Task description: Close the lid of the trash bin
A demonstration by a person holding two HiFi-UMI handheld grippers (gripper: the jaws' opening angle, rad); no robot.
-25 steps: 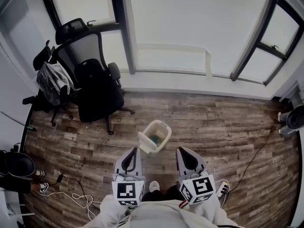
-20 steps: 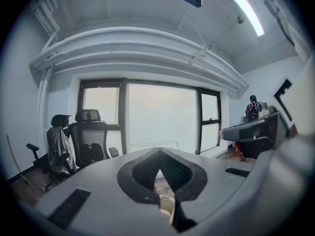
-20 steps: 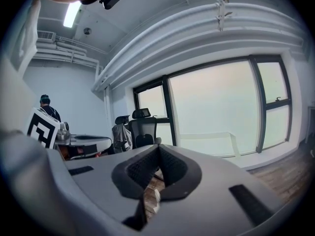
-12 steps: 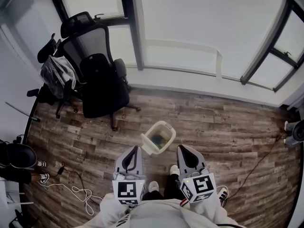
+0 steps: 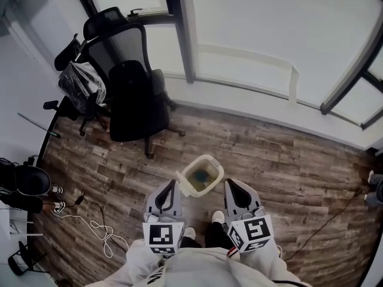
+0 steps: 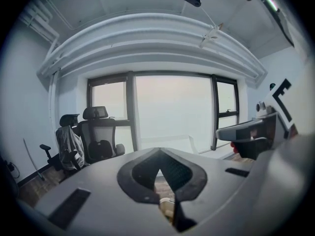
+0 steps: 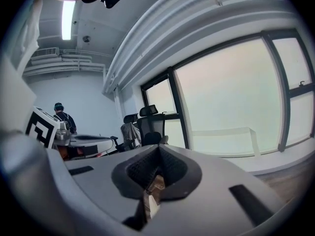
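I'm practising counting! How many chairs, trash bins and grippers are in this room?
Chairs: 2 (black office chair, draped chair)
Trash bins: 1 (trash bin, lid open)
Grippers: 2 (left gripper, right gripper)
Total: 5

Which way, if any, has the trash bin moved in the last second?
No. The trash bin keeps its spot just right of the office chair; only the head view itself has swung.

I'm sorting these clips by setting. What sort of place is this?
Most likely an office room: a black mesh office chair stands by large windows, with a wood-look plank floor and a small open trash bin.
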